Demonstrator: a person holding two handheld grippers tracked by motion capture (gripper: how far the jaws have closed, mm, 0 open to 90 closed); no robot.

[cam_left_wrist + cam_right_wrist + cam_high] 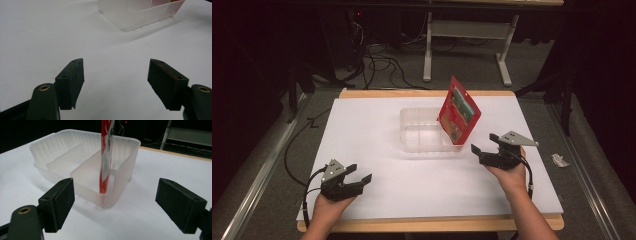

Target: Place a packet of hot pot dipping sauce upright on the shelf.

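Presently the red packet stands on edge inside the clear plastic tub, in the compartment at the tub's right end, leaning against the tub's right wall with most of its height above the rim. The tub sits near the middle of the white tabletop. The right gripper is just to the right of the tub, jaws spread wide and holding nothing, aimed at the packet. The left gripper rests well to the near left of the tub, jaws likewise apart and empty. Judgement: the packet appears placed in the tub and released, so the placing looks done; at most, withdrawal of the right gripper or laying the packet flatter remains.
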